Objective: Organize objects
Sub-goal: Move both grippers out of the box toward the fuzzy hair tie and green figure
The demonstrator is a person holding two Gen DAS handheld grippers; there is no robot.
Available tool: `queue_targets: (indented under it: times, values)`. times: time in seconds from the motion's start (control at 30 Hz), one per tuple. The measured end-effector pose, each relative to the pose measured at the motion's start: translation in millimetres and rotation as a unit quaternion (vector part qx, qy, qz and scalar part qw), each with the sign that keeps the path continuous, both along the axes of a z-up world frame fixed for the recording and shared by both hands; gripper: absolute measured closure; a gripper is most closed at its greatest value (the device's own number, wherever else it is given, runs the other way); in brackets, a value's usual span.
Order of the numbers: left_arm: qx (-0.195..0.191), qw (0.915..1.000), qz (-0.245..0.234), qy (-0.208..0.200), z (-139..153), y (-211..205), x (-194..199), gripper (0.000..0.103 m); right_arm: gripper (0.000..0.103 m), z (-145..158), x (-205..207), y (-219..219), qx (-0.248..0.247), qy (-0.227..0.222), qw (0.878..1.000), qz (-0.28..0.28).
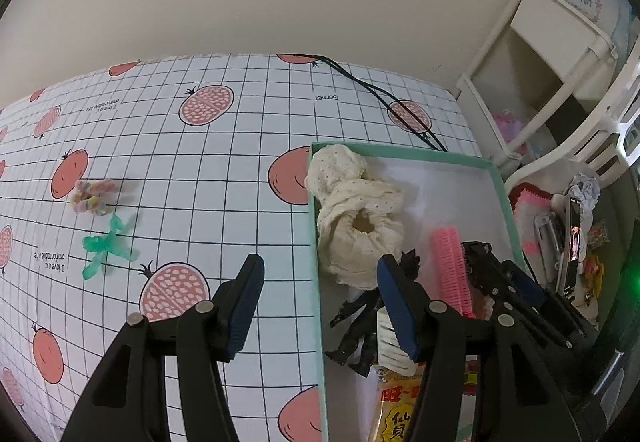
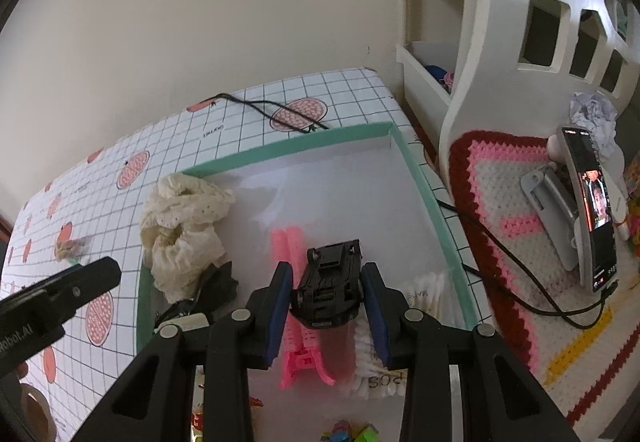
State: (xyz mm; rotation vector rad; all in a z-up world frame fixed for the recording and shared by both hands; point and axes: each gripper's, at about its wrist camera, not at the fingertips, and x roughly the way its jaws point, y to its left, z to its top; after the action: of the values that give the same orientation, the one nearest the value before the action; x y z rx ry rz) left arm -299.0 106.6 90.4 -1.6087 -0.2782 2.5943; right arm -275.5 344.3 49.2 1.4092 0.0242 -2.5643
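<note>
A shallow box with a green rim (image 1: 400, 152) (image 2: 280, 150) lies on the fruit-print table. Inside it are a cream lace cloth (image 1: 356, 210) (image 2: 184, 218), a pink hair clip (image 1: 450, 262) (image 2: 288, 246), a black toy figure (image 1: 356, 326) (image 2: 216, 282) and a cotton swab pack (image 2: 424, 290). My right gripper (image 2: 327, 298) is shut on a black toy car (image 2: 328, 282), held just above the box floor. My left gripper (image 1: 322, 306) is open and empty, straddling the box's left rim. A green bow (image 1: 106, 250) and a pastel trinket (image 1: 90, 196) lie on the table to the left.
A snack packet (image 1: 394, 410) lies at the box's near end. A black cable (image 2: 260, 104) runs behind the box. To the right are a crochet mat (image 2: 504, 178) with a phone on a stand (image 2: 596, 210) and a white shelf unit (image 2: 500, 22). A tape roll (image 2: 32, 410) sits near left.
</note>
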Motion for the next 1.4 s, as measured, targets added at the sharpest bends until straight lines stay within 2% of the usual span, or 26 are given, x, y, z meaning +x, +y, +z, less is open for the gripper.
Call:
queue_targets:
  times: [0.07,0.13,0.3,0.33,0.4,0.47,0.53,0.57,0.67,0.8,0.83,0.87,0.93,1.4]
  values:
    - [-0.001,1.0000,0.000,-0.001,0,-1,-1,0.043,0.061,1,1,-2,0.003,0.002,1.000,0.004]
    - [-0.002,1.0000,0.002,-0.001,1,-2,-2,0.043,0.050,4,2,-3,0.005,0.006,1.000,0.005]
    - [-0.011,0.9999,0.008,0.000,2,-7,-1,0.041,0.050,10,4,-7,0.004,0.012,1.000,0.012]
    - [-0.012,0.9999,0.009,0.000,3,-8,0,0.038,0.050,11,4,-7,0.003,0.012,1.000,0.015]
    - [-0.016,0.9998,0.013,0.001,3,-10,0,0.022,0.050,13,5,-10,0.003,0.013,1.000,0.017]
    - [-0.020,0.9996,0.018,0.003,3,-12,-1,0.022,0.049,15,5,-12,0.003,0.016,1.000,0.020]
    - [-0.022,0.9995,0.023,0.005,4,-13,-1,0.020,0.037,16,6,-14,0.003,0.017,1.000,0.024]
    - [-0.025,0.9993,0.026,0.004,3,-14,-1,0.017,0.036,16,6,-15,0.003,0.018,0.999,0.027]
    - [-0.034,0.9987,0.037,0.000,-1,-17,-1,0.017,0.031,16,6,-18,0.004,0.018,0.999,0.033]
    - [-0.047,0.9978,0.046,-0.001,-6,-20,-1,0.016,0.018,15,6,-19,0.002,0.018,0.999,0.034]
    - [-0.050,0.9975,0.049,0.001,-6,-21,-1,0.014,0.014,15,6,-19,0.003,0.019,0.999,0.034]
    - [-0.052,0.9974,0.051,0.002,-6,-21,0,0.005,0.012,15,6,-19,0.003,0.020,0.999,0.034]
    - [-0.057,0.9967,0.058,0.008,-5,-24,0,0.001,0.004,14,6,-19,0.005,0.022,0.999,0.030]
    - [-0.049,0.9968,0.062,0.013,-16,-29,-1,0.000,0.000,4,1,-21,0.016,0.018,0.999,0.024]
